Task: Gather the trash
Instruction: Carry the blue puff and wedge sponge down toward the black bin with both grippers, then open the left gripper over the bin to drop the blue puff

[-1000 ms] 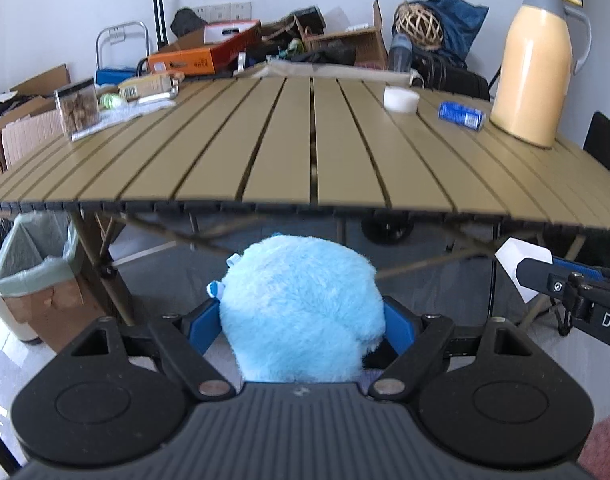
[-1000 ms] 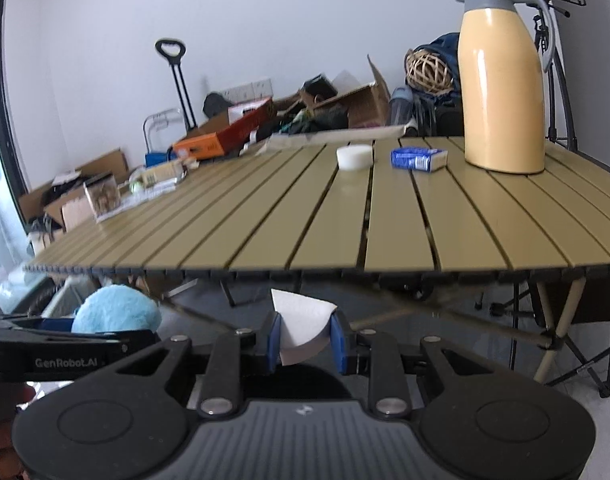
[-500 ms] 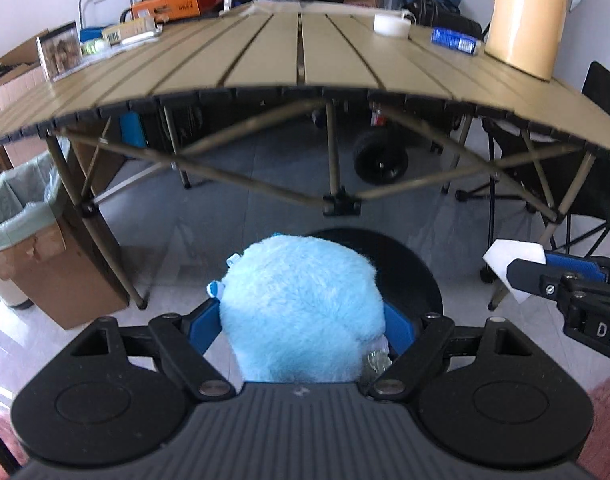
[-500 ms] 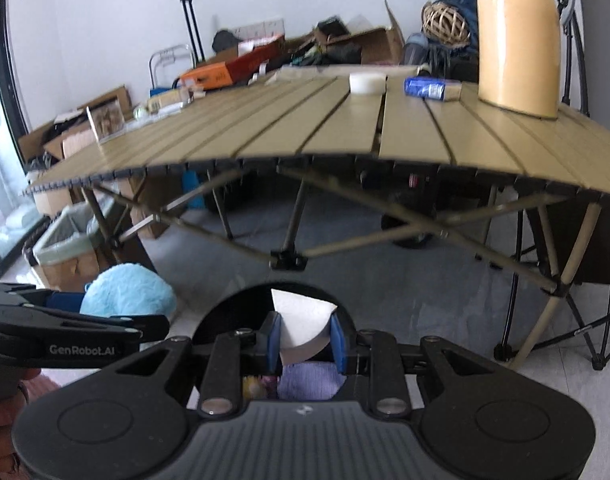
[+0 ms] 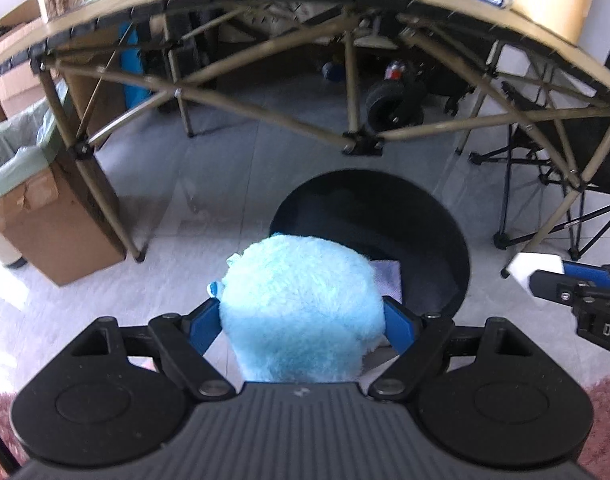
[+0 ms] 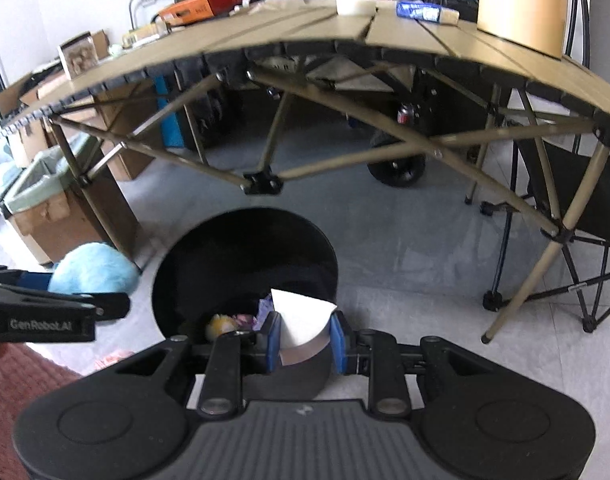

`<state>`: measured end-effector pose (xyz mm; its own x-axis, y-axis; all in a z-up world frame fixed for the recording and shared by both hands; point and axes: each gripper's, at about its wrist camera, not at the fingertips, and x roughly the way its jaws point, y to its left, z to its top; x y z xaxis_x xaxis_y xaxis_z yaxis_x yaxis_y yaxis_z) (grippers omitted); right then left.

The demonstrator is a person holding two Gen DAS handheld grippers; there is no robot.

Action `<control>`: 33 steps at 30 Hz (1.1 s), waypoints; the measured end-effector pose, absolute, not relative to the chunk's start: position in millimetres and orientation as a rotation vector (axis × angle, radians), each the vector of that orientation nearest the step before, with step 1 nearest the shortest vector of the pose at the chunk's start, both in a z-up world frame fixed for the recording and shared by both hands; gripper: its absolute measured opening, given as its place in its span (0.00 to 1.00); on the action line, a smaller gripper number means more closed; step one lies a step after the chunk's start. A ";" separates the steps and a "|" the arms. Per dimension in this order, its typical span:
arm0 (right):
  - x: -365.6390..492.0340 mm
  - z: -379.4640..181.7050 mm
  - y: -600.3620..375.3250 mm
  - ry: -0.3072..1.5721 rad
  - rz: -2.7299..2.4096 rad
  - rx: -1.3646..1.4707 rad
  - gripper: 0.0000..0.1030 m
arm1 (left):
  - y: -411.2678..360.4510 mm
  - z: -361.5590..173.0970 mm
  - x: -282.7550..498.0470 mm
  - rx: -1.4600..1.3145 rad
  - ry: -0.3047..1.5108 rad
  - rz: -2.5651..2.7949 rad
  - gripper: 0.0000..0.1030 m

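Grey tiled floor (image 5: 225, 184), round black bin (image 6: 245, 264) below. Left gripper (image 5: 301, 320) clamping fluffy blue ball (image 5: 301, 312), right gripper (image 6: 303, 338) pinching white paper scrap (image 6: 301, 316). Centre over opening, then release.

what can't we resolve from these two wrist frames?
- Black bin contents: left wrist view, fluffy blue ball in the left tongs covers most; right wrist view, white paper in the right tongs and shadow hide the rest.
- Yellow thermos: top cut off by the frame edge in both views.
- Small blue packet on the table: label too small and blurred.
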<state>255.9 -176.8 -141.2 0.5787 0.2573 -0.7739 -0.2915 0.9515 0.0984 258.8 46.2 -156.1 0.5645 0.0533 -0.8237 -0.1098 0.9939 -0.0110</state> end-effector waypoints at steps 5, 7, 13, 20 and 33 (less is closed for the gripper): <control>261.1 -151.8 -175.1 0.928 0.294 -0.068 0.25 | 52.4 -163.8 264.7 -0.076 1.011 0.114 0.81; 263.9 -155.4 -174.6 0.942 0.284 -0.073 0.25 | 55.8 -167.4 267.7 -0.080 1.034 0.126 0.81; 269.6 -163.9 -172.4 0.966 0.269 -0.084 0.25 | 66.7 -175.0 273.4 -0.089 1.096 0.165 0.81; 274.1 -167.8 -170.1 0.977 0.261 -0.100 0.25 | 73.9 -179.9 277.0 -0.087 1.135 0.194 0.81; 281.0 -175.0 -172.4 0.994 0.246 -0.105 0.25 | 66.5 -175.9 284.4 -0.051 1.142 0.203 0.81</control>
